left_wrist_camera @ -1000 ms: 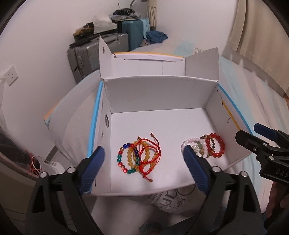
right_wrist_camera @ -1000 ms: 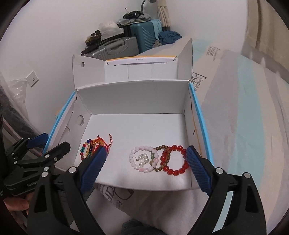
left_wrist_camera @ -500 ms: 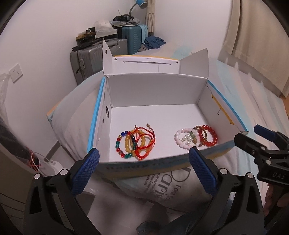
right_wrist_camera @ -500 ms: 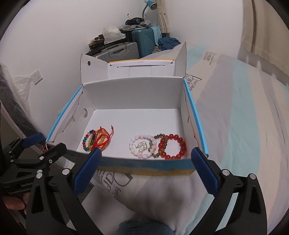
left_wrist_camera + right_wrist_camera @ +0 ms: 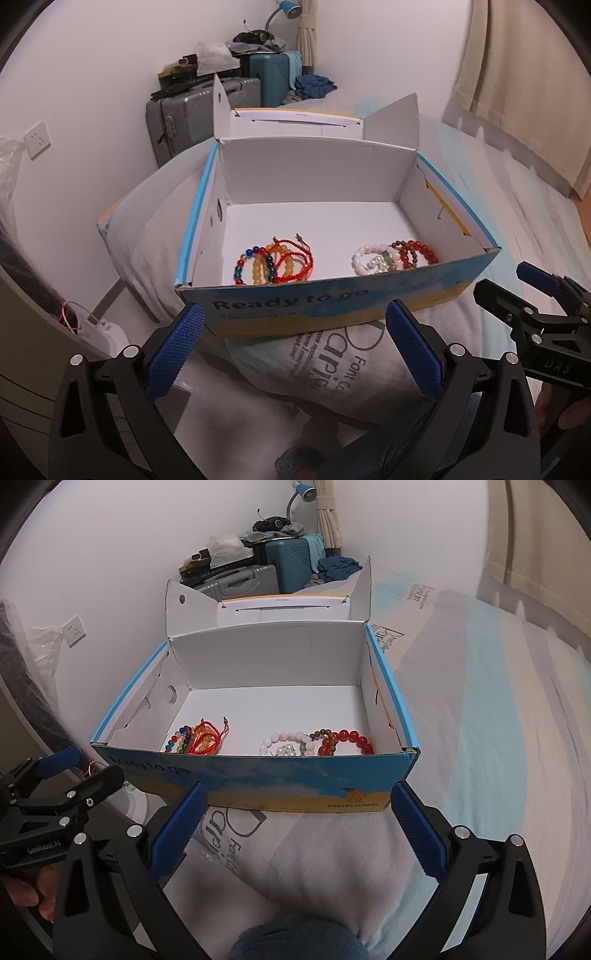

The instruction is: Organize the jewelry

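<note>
Both claws, L (image 5: pixel 293 356) & R (image 5: pixel 295 836), are held wide open, empty, at lower frame outside the box (image 5: pixel 332 299). Bracelets (image 5: pixel 273 264) are seen inside, beyond its front wall; beaded pile (image 5: pixel 317 744) lies nearer R.

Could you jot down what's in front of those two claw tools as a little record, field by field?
container: open cardboard box on a bed
left pile: multicolour, yellow and red cord bracelets, overlapping
right pile: pink, pearl, brown and red bead bracelets, overlapping
left gripper: open, empty, short of the box front
right gripper: open, empty, short of the box front
background: suitcases by the wall
</note>
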`<state>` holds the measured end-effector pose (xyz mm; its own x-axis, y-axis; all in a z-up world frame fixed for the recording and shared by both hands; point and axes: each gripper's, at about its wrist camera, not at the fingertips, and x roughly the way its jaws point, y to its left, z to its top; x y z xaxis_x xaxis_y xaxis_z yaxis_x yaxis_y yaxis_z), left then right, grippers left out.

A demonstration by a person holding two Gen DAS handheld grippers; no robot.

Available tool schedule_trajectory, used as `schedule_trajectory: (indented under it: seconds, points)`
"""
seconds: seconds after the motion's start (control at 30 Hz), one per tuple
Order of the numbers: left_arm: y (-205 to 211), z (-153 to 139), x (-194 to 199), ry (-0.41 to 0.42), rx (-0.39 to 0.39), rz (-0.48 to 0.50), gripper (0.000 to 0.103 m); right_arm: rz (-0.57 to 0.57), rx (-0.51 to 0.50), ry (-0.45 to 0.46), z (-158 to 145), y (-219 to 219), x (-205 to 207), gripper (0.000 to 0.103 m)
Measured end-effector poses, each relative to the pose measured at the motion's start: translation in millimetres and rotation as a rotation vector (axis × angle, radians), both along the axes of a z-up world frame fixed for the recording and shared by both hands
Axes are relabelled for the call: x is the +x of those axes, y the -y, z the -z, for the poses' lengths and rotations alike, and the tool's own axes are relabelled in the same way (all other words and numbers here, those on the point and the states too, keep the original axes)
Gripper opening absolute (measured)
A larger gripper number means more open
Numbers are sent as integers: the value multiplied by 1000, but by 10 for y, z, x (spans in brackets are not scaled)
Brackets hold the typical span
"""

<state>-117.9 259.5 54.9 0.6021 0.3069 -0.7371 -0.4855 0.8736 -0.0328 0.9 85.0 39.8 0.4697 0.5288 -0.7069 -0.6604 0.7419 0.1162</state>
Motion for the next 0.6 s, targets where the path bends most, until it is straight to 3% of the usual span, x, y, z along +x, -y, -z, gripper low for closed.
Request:
schedule_trajectory:
  seconds: [0.6]
  points:
    - [17,10,-15,-9,-4,-24,97,-5,-14,-8,6,-62,-22,95]
